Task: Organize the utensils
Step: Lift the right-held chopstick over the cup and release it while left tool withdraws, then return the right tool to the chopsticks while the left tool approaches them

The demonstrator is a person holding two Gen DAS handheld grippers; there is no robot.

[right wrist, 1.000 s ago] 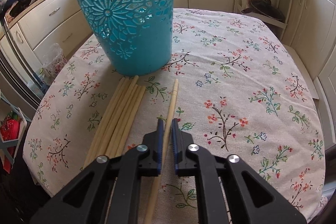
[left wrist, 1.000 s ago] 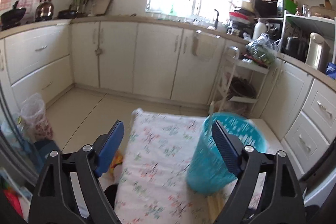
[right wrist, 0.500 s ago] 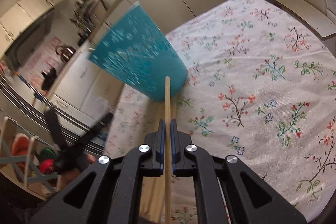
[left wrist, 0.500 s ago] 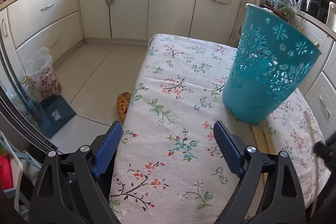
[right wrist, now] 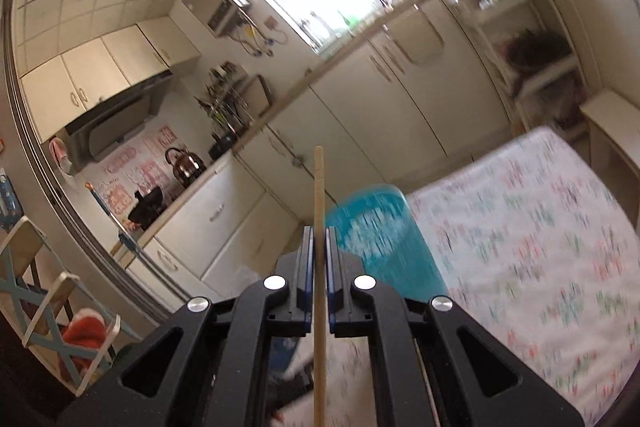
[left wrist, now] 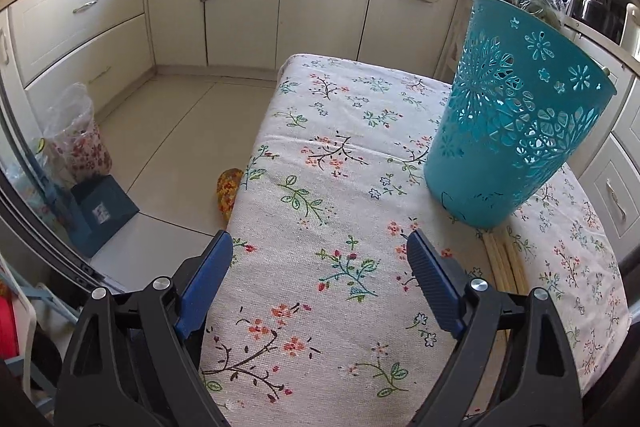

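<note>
One chopstick (right wrist: 319,227) is pinched between the pads of my right gripper (right wrist: 319,251), which is closed tight on it partway along its length, so a long stretch pokes out ahead of the pads and more trails back under my hand. It is lifted clear of the table (left wrist: 344,131), and the teal basket (right wrist: 384,239) sits just below and beside the tip, blurred in this view. My left gripper (left wrist: 320,267) stands wide open with nothing in it, hanging over the near left part of the tablecloth, well short of the basket (left wrist: 516,123).

Several risks come to mind. With such a thin grip on a smooth round stick, I judge it could pivot or slide between the pads as I tip it toward the basket. The long free end might catch the rim or poke through one of the cut-out holes in the wall instead of dropping inside. The basket looks light and nothing steadies it, so a knock could tip or shove it toward the right edge of the table. The other chopsticks (left wrist: 504,263) lie right against its base near the front edge; a shoved basket could scatter them.
</note>
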